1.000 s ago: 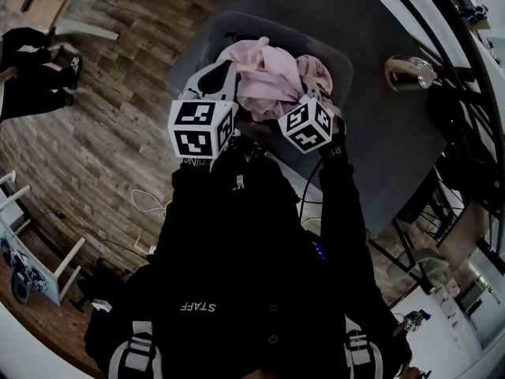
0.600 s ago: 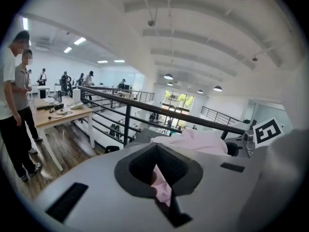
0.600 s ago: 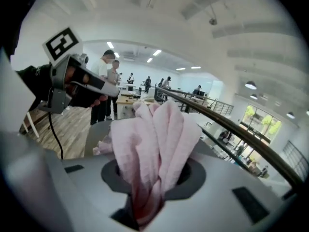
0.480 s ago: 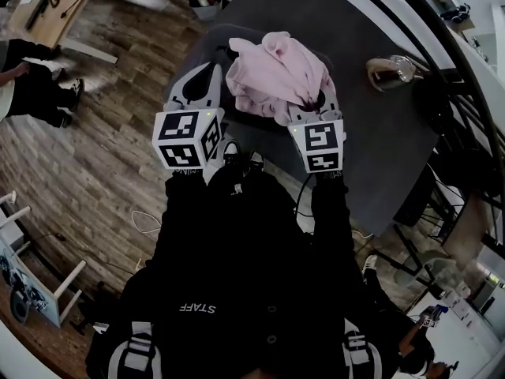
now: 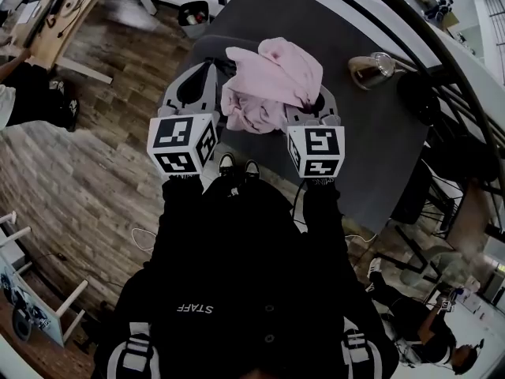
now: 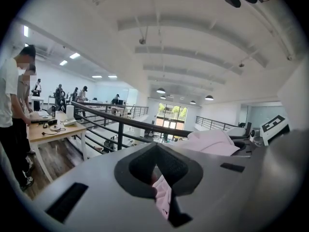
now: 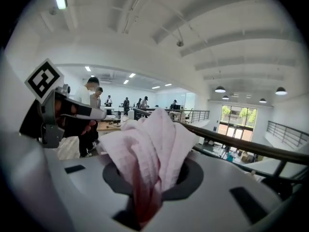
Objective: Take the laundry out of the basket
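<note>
A pink waffle-knit garment [image 5: 272,81] hangs bunched between my two grippers, above the dark grey basket [image 5: 199,51] on the dark table [image 5: 379,144]. My left gripper [image 5: 210,73] is shut on a small fold of the pink cloth [image 6: 162,197] at the garment's left edge. My right gripper [image 5: 319,103] has just been closing its jaws on a thick bunch of the same cloth [image 7: 147,153], which fills the gap between them. Each gripper's marker cube [image 5: 183,142] faces the head camera. The basket's inside is hidden by the cloth.
A glass bowl [image 5: 371,68] sits on the table to the right of the basket. A black railing [image 5: 465,69] runs behind the table. People stand at a wooden desk [image 5: 47,10] to the left, and a small bin [image 5: 193,14] stands on the wooden floor.
Both grippers have risen, taking the pink garment up off the basket. The right gripper has rolled, so its marker cube now sits square to the camera.
</note>
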`<state>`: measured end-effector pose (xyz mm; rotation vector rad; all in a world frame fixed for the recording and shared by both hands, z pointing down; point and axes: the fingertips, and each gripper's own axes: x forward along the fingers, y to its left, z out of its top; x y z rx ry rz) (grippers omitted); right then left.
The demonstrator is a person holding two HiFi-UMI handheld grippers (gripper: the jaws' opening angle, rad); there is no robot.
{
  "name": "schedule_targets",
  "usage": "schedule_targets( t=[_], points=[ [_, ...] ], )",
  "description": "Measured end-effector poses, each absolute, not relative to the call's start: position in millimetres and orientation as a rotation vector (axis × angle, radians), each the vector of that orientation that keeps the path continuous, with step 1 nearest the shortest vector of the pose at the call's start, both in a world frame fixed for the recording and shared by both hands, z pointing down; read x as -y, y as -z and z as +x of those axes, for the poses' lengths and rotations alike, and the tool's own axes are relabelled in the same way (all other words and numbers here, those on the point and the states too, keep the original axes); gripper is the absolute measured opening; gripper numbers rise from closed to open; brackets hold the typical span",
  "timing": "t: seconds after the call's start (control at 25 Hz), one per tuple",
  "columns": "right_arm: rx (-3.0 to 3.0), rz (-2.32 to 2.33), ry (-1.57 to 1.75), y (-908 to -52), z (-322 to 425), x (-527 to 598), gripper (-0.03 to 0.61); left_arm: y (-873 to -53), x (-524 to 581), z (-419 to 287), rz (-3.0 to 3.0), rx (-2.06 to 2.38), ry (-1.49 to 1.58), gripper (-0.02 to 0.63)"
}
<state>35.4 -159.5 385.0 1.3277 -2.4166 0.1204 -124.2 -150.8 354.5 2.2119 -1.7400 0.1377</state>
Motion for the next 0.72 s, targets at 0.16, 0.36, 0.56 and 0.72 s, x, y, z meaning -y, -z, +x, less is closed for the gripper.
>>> schedule_targets(
  t=[0.16, 0.36, 0.56, 0.72],
  points=[
    [2.435, 1.462, -0.1, -353.7, 53.8, 157.1, 0.101, -336.4, 151.4, -112.2, 2.259, 1.739, -0.099, 0.002],
    [2.443, 1.615, -0.04, -311.1, 72.8, 151.6, 0.101, -309.3, 152.5, -87.7, 2.34, 1.71, -0.05, 0.002],
    [2.389, 1.785, 0.022, -279.3, 110.5, 142.8, 0.101, -287.7, 153.1, -56.9, 2.428, 1.656, -0.01, 0.002],
    [2.324, 1.897, 0.052, -263.8, 145.6, 136.8, 0.101, -276.4, 155.1, -31.8, 2.483, 1.607, 0.002, 0.002]
  ],
)
